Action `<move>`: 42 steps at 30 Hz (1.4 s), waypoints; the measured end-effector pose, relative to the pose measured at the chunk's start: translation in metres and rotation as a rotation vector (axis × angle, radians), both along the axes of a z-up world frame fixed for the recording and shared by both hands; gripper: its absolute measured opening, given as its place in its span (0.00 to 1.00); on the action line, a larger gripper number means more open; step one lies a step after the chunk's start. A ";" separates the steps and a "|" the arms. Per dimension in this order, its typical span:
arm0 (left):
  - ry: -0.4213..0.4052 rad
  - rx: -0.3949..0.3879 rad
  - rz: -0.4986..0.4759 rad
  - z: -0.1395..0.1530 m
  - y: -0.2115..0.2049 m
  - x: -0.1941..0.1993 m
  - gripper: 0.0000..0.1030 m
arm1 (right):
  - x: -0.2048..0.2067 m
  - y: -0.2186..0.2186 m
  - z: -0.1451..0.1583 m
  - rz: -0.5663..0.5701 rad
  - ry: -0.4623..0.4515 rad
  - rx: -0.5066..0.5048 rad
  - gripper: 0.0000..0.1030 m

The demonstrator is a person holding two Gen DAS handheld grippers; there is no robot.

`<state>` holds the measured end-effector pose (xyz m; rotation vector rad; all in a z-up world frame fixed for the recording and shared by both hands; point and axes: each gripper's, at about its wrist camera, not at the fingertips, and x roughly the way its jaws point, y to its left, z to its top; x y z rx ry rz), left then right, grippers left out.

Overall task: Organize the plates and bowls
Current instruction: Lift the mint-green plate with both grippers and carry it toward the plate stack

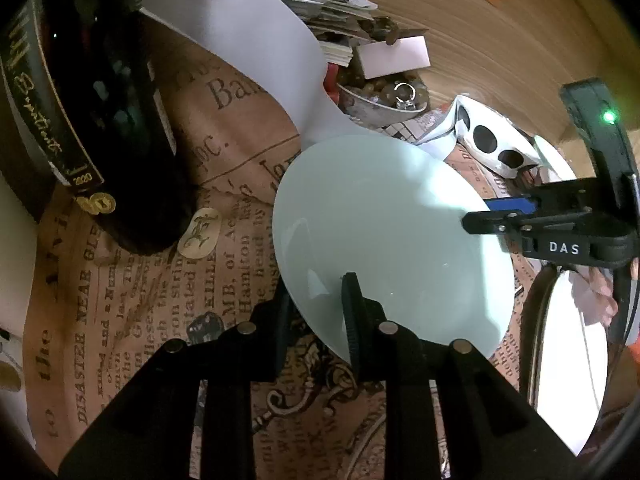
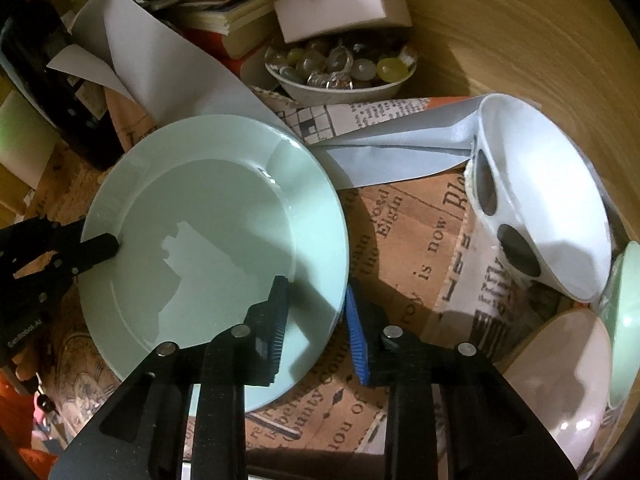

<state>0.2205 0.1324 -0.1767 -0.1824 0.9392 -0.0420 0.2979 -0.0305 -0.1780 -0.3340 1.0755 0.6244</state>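
Gripping the pale mint-green glazed ceramic plate (image 2: 216, 216) from opposite sides, both claws are working it w/ care. It's sitting on the newsprint-patterned brown paper (image 1: 152, 288) covering the wooden desk (image 2: 520, 32), near edge possibly lifting a bit, can't tell for sure. Left claw (image 1: 320, 312) is pinching the rim, one finger above, one below. Right claw (image 2: 316, 320) is straddling the opposite rim, jaws narrow but whether they're biting yet, can't tell. Plate's looking stiff, fairly heavy, slick glaze, chippable, so rim is the only sensible hold. White bowl w/ dark spots (image 2: 540, 200) is lying tipped nearby.
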 end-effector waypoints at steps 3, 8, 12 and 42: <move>-0.008 0.000 0.011 0.003 0.000 -0.005 0.22 | -0.007 -0.009 0.007 -0.010 -0.012 0.028 0.23; -0.069 0.007 0.021 0.021 -0.005 -0.017 0.22 | -0.024 -0.023 0.022 -0.029 -0.065 0.076 0.23; -0.128 0.010 0.021 0.039 -0.010 -0.026 0.22 | -0.035 -0.034 0.038 -0.045 -0.098 0.126 0.23; -0.289 0.028 -0.065 0.081 -0.063 -0.123 0.22 | -0.146 -0.125 0.082 -0.102 -0.278 0.298 0.23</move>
